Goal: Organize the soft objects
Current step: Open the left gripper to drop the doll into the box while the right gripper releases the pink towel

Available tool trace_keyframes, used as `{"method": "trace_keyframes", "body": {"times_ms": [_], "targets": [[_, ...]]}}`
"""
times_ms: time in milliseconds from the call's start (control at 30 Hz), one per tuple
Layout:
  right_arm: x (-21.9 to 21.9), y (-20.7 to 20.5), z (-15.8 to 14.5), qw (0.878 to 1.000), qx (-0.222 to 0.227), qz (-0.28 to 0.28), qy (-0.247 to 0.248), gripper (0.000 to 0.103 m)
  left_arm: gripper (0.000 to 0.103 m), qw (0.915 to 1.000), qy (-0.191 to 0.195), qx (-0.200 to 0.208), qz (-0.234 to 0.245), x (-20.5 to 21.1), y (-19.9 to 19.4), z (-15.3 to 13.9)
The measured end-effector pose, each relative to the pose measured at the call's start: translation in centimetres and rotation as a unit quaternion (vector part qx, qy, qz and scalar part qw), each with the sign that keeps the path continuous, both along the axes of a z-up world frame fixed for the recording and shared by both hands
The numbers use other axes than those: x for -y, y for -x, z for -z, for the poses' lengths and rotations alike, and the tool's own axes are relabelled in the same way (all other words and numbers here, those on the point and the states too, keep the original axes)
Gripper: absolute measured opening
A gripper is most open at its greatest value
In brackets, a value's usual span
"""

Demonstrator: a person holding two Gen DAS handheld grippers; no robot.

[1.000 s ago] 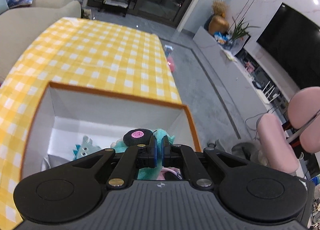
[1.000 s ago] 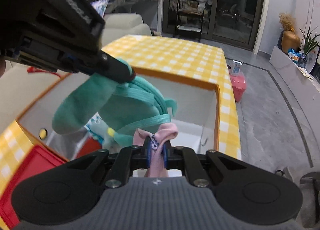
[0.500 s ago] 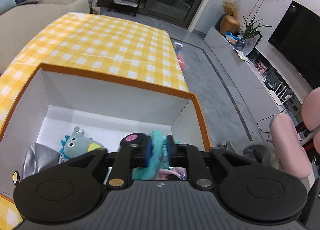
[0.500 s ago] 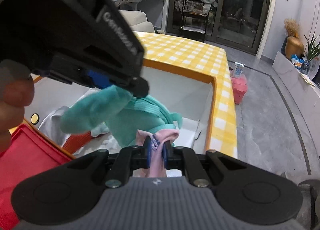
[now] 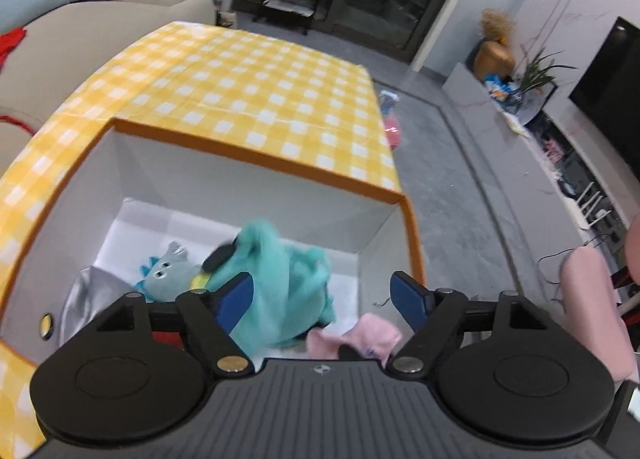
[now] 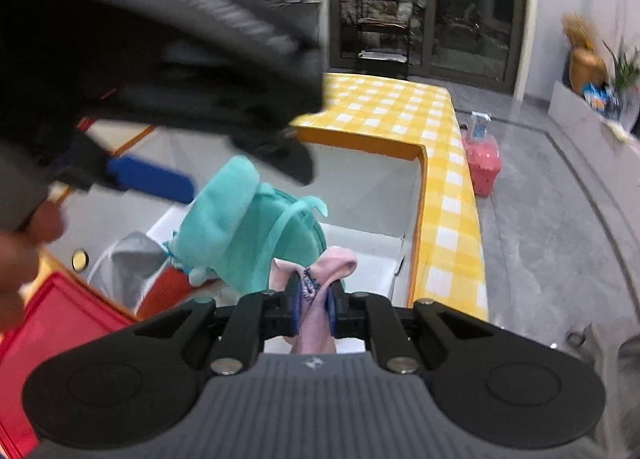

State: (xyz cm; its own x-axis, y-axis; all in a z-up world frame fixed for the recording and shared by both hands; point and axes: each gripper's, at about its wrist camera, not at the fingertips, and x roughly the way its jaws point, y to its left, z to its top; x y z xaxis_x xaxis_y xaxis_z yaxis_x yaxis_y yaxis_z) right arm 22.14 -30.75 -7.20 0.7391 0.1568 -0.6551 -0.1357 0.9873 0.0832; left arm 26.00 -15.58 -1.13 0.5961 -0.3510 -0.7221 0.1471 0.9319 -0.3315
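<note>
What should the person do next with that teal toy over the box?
Probably open the right gripper: its fingers pinch the teal plush toy's pink part above the white box, while the left gripper has just been opening and grips nothing.

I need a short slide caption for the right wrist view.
Right gripper pinches the teal plush's pink end above the white box.

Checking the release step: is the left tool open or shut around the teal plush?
Open. The left tool has just been opening; its blue pads stand wide apart, clamping nothing, with the teal plush loose between them over the box.
</note>
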Motion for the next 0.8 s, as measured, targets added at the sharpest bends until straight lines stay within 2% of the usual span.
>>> {"method": "trace_keyframes", "body": {"times_ms": [67, 133, 233, 333, 400, 467, 533, 600, 667, 700, 800], "targets": [[0.0, -0.3, 0.0, 1.000, 0.001, 0.007, -0.002, 0.011, 0.091, 0.9999, -0.007, -0.010, -0.008, -0.3, 0.1, -0.1], [-0.4, -0.3, 0.2, 1.000, -0.003, 0.008, 0.016, 0.011, 0.091, 0.9997, 0.002, -0.017, -0.016, -0.8, 0.4, -0.1], [-0.9, 0.1, 0.3, 0.999, -0.001, 0.010, 0.038, 0.017, 0.091, 0.9992, 0.020, -0.027, -0.024, -1.9, 1.2, -0.3], [-1.0, 0.5, 0.2, 0.999, 0.002, 0.016, 0.031, 0.019, 0.091, 0.9985, 0.033, -0.028, -0.035, -2.4, 2.1, -0.6], [-1.0, 0.6, 0.1, 1.000, 0.002, 0.019, 0.018, 0.028, 0.091, 0.9984, 0.039, -0.028, -0.030, -2.6, 2.4, -0.8], [-1.1, 0.7, 0.0, 1.000, 0.006, 0.019, 0.018, 0.029, 0.091, 0.9987, 0.038, -0.024, -0.026, -2.6, 2.6, -1.1], [-1.4, 0.9, -0.1, 0.999, 0.012, 0.016, 0.030, 0.042, 0.092, 0.9990, 0.032, -0.021, -0.024, -2.4, 2.8, -1.3], [-1.7, 1.2, -0.4, 0.999, 0.022, 0.011, 0.034, 0.071, 0.092, 0.9993, 0.027, -0.018, -0.019, -2.2, 3.0, -1.5], [-1.8, 1.5, -1.0, 0.999, 0.037, 0.009, 0.028, 0.091, 0.092, 0.9994, 0.024, -0.021, -0.014, -1.9, 3.1, -1.5], [-1.9, 1.7, -1.3, 0.999, 0.046, 0.005, 0.022, 0.095, 0.092, 0.9993, 0.024, -0.026, -0.014, -1.8, 3.0, -1.5], [-2.2, 2.3, -2.0, 0.998, 0.063, -0.007, 0.024, 0.096, 0.092, 0.9982, 0.039, -0.044, -0.004, -1.6, 3.1, -1.3]]}}
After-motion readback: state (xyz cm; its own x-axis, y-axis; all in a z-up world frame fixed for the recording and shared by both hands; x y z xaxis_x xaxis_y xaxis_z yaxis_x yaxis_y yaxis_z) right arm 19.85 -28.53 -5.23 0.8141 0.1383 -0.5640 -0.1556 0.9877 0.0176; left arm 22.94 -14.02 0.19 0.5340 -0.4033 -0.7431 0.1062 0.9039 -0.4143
